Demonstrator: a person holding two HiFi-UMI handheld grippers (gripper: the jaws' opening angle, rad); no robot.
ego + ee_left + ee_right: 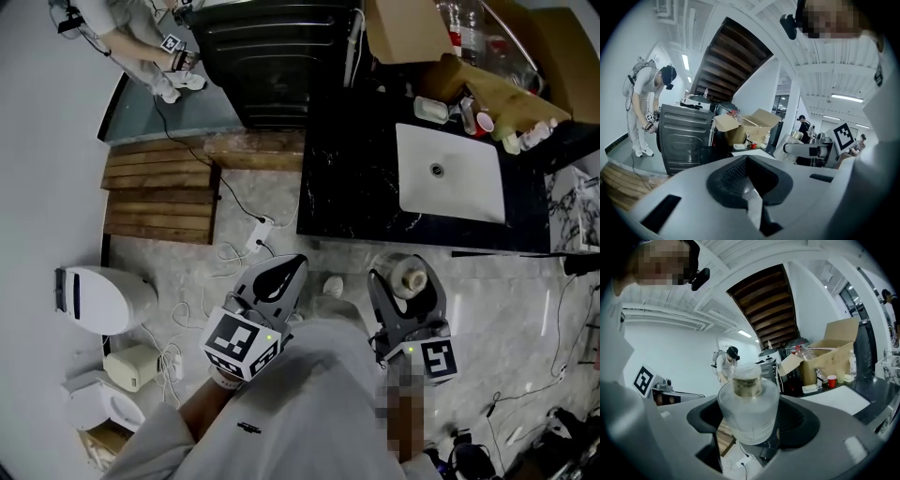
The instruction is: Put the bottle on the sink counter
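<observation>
The fingers (802, 423) of the right gripper (749, 425) are clamped on the frosted bottle (748, 411), which is held between them with its gold cap pointing out past the fingertips. The fingers of the left gripper (749, 180) are pressed together with nothing between them. The black desk (356, 178) with its white sink (450, 173) is seen well ahead of the fingertips. The pickup is judged done. The carry and the setting-down are left.
</observation>
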